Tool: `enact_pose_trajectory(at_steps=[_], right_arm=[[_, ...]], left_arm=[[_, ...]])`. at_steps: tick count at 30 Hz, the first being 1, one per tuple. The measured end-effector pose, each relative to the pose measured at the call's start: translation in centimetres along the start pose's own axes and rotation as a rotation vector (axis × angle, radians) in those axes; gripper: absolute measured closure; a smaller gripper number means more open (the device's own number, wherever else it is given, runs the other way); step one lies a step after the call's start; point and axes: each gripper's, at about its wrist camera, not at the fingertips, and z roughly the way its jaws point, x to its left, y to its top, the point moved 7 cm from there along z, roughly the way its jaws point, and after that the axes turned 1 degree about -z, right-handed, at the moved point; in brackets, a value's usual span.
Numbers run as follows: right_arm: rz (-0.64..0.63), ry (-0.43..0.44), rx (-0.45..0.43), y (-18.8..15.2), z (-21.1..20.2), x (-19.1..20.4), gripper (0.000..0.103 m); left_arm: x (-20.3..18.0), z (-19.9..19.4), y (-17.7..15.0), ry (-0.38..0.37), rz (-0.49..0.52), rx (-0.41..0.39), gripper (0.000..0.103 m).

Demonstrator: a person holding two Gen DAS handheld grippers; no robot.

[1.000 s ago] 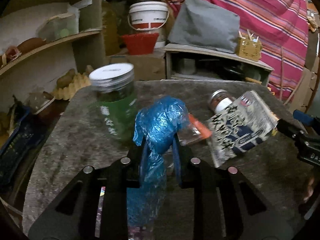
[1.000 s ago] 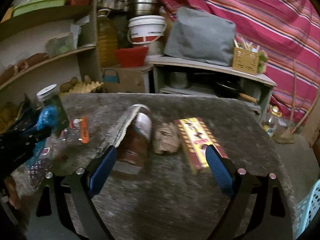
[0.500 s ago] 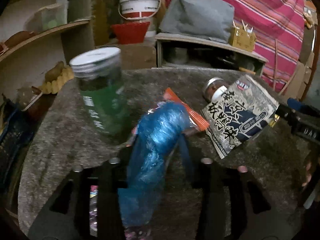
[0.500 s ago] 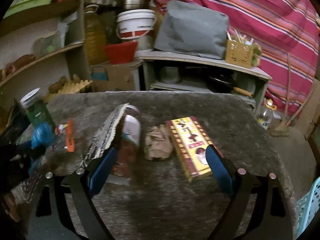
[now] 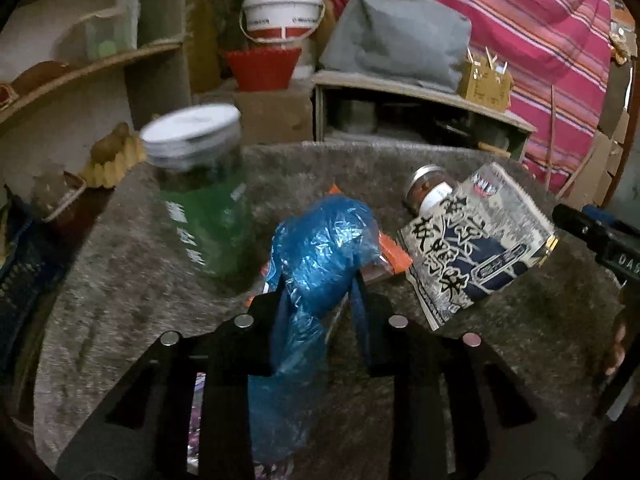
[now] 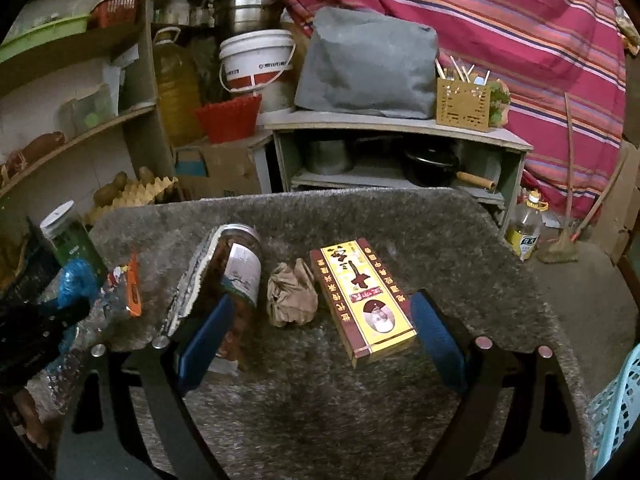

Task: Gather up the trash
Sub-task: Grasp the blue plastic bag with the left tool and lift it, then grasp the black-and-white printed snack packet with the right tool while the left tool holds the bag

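A: Where is the trash?

B: Spread over the grey worktop (image 6: 400, 216). The left tool (image 5: 320, 296) has its two fingers pressed in on a crumpled blue plastic bag (image 5: 320, 248), which stands up between them and hangs down behind them too. Just past the bag lies an orange wrapper (image 5: 394, 258), partly hidden by it.

A: And around that?

B: To the left of the bag stands a green jar (image 5: 200, 184) with a white lid, blurred in the left view. To the right a black-and-white printed packet (image 5: 476, 248) leans up against a brown jar (image 5: 428, 188) lying on its side.

A: What about the right tool?

B: The right tool (image 6: 320, 328) is spread wide, gripping nothing. Between its blue pads (image 6: 206, 340) the right view shows a crumpled brown paper ball (image 6: 290, 294) on the worktop, with a yellow-and-maroon box (image 6: 362, 296) just beside it on the right and the brown jar on the left. The left pad sits in front of that jar; whether it touches I cannot tell.

A: Anything beyond the worktop?

B: A white bucket (image 6: 256, 62) above a red basket (image 6: 228, 118), a grey bag (image 6: 368, 64) on a low shelf (image 6: 392, 126), and a striped cloth (image 6: 520, 28) behind.
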Motion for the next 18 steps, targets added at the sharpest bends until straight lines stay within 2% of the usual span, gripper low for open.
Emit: enact_pose_trajectory(at_steps=[3, 5, 9, 18], right_arm=[[-0.010, -0.006, -0.017, 0.2, -0.8, 0.3, 0.014], [-0.012, -0.007, -0.031, 0.4, -1.4, 0.4, 0.014], [-0.012, 0.006, -0.047, 0.5, -2.1, 1.1, 0.014], [-0.063, 0.072, 0.012, -0.6, 0.5, 5.2, 0.016]], left_arm=[[0.5, -1.2, 0.3, 0.016, -0.008, -0.026, 0.076], [0.9, -1.7, 0.3, 0.055, 0.008, -0.041, 0.076], [2.0, -1.5, -0.1, 0.078, 0.000, -0.029, 0.076], [3.6, -1.0, -0.3, 0.091, -0.026, -0.010, 0.076]])
